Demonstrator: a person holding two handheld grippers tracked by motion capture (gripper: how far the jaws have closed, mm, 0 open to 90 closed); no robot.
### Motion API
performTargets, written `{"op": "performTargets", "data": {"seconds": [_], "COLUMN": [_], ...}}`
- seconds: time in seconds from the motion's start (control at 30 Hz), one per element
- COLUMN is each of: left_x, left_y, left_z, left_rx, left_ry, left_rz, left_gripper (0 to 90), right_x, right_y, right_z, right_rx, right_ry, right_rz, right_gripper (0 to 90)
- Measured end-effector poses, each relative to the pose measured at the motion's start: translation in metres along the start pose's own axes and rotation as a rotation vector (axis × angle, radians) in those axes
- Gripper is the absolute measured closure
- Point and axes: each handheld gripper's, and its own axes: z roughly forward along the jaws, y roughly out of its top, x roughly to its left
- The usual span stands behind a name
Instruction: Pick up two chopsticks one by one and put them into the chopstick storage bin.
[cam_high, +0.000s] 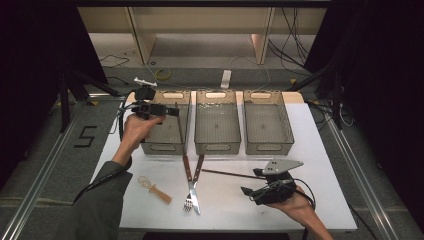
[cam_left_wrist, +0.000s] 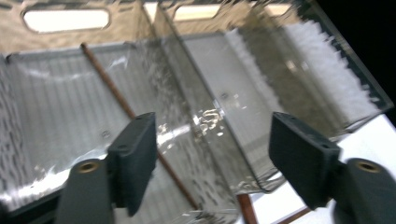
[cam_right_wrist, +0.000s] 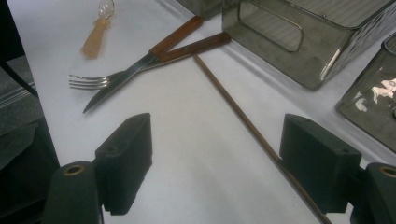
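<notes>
Chopstick (cam_left_wrist: 112, 88) inside left bin (cam_high: 150, 135)

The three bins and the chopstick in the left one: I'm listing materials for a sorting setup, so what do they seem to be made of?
The bins look like smoky, see-through hard plastic: the table shows through their glossy walls, which have moulded handle slots. The chopstick in the left bin looks like dark reddish-brown wood or bamboo with a matte finish, though lacquered plastic cannot be ruled out.
</notes>
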Motion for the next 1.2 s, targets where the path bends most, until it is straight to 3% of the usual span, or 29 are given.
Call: {"op": "performTargets", "data": {"seconds": [0.07,0.23,0.37,0.57,0.67,0.77,0.8,0.93,1.0,1.2], "left_x": [-0.005,-0.021,-0.034,-0.048,-0.052,-0.056,-0.057,-0.063,-0.066,-0.069], "left_y": [-0.005,-0.022,-0.036,-0.054,-0.064,-0.076,-0.081,-0.098,-0.104,-0.122], "left_z": [-0.007,-0.022,-0.029,-0.032,-0.032,-0.030,-0.029,-0.027,-0.028,-0.028], "left_rx": [-0.034,-0.103,-0.132,-0.152,-0.164,-0.155,-0.146,-0.132,-0.140,-0.174], "left_ry": [-0.031,-0.130,-0.158,-0.146,-0.138,-0.160,-0.158,-0.145,-0.137,-0.114], "left_rz": [0.014,0.054,0.094,0.162,0.181,0.191,0.205,0.246,0.263,0.299], "left_gripper": [22.3,16.0,15.5,15.3,15.3,15.3,15.3,15.3,15.3,15.3], "right_x": [-0.001,-0.004,-0.009,-0.020,-0.028,-0.032,-0.035,-0.038,-0.039,-0.035], "right_y": [0.001,0.003,0.010,0.026,0.036,0.040,0.043,0.047,0.049,0.053], "right_z": [0.000,-0.001,-0.001,0.007,0.015,0.019,0.024,0.032,0.038,0.057], "right_rx": [0.002,0.017,0.051,0.150,0.205,0.225,0.263,0.309,0.332,0.418], "right_ry": [-0.002,-0.006,-0.003,0.004,-0.010,-0.027,-0.039,-0.048,-0.040,-0.019], "right_rz": [-0.007,-0.013,-0.031,-0.068,-0.069,-0.078,-0.094,-0.107,-0.097,-0.131], "right_gripper": [26.1,26.1,27.2,28.5,29.4,29.7,30.4,33.7,35.6,41.5]}}
